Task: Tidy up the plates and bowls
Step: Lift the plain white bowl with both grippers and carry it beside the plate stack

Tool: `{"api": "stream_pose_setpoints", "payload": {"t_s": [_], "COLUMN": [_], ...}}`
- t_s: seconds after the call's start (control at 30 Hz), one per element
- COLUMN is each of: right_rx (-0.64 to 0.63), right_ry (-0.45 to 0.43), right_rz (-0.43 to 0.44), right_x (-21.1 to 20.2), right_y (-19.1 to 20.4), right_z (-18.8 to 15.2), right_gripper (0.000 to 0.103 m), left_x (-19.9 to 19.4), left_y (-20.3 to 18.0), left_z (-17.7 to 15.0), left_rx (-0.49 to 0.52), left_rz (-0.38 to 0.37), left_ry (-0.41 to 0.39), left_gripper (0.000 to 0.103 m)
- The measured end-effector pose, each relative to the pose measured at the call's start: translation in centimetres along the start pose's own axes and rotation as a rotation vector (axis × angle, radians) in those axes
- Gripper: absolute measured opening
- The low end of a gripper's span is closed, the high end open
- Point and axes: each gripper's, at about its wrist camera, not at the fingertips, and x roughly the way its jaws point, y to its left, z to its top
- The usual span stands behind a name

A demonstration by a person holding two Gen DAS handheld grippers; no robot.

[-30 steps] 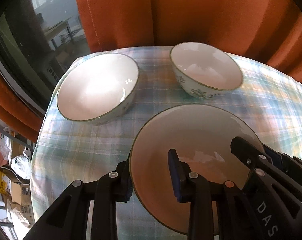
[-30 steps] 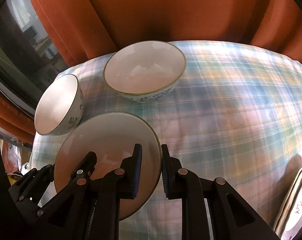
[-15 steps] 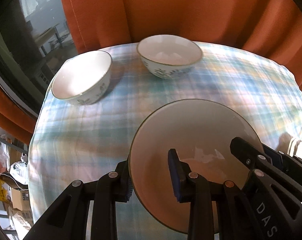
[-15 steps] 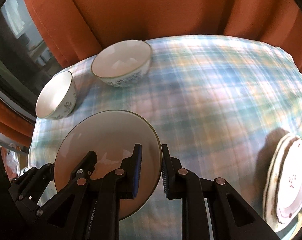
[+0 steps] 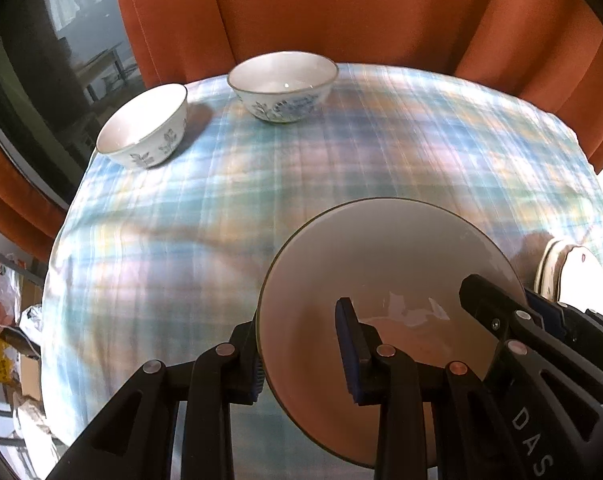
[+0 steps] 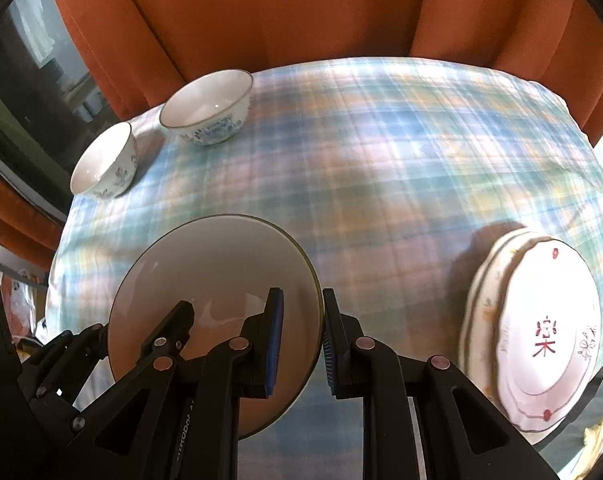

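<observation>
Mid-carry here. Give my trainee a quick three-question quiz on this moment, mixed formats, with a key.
1. True or false: both grippers clamp the rim of the same plain plate.
2. How many floral bowls stand on the plaid tablecloth?
3. The stack of decorated plates lies: A) between the bowls, B) at the cloth's right edge, C) under the held plate.

Key: 1 true, left gripper and right gripper on opposite edges. 2 two: the smaller bowl and the wider bowl. 3 B.
</observation>
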Motion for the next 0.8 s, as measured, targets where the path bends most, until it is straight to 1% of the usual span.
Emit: {"api": "stream_pose_setpoints", "payload": {"t_s": [0.17,0.3,0.43,0.53,0.63,0.8], "right_rx": [-0.011,-0.036,-0.072,-0.105,-0.138,-0.2], "right_ry": [0.026,0.035,0.057,0.077,0.081,0.08], "right_rz": [0.017,0.035,0.064,0.077,0.104,0.137], "right_x": [0.0,0.3,1.0,1.3,1.2,0.9], "right_y": [-2.3,-3.9,-5.1,-5.6,-6.1,-6.5], "right_z": [-1.0,-1.6,-2.2,-3.0,-3.8,-4.8], "right_gripper": [0.022,0.022,0.022,0.022,0.022,0.022], "left_x": [0.1,0.5,1.1,1.1,1.0,1.1], "left_y": [-2.1,-3.7,-4.4,-4.9,-5.1,-5.5], "left_z": [-1.4,-2.2,-3.5,-4.4,-5.3,-6.7], "left_rx": [-0.025,-0.037,-0.067,-0.083,-0.12,-0.181], "left_rz": [0.013,0.053,0.075,0.107,0.131,0.113], "left_ry": [0.013,-0.001,0.038,0.034,0.034,0.061], "left_gripper": [0.03,0.03,0.03,0.03,0.03,0.03]}}
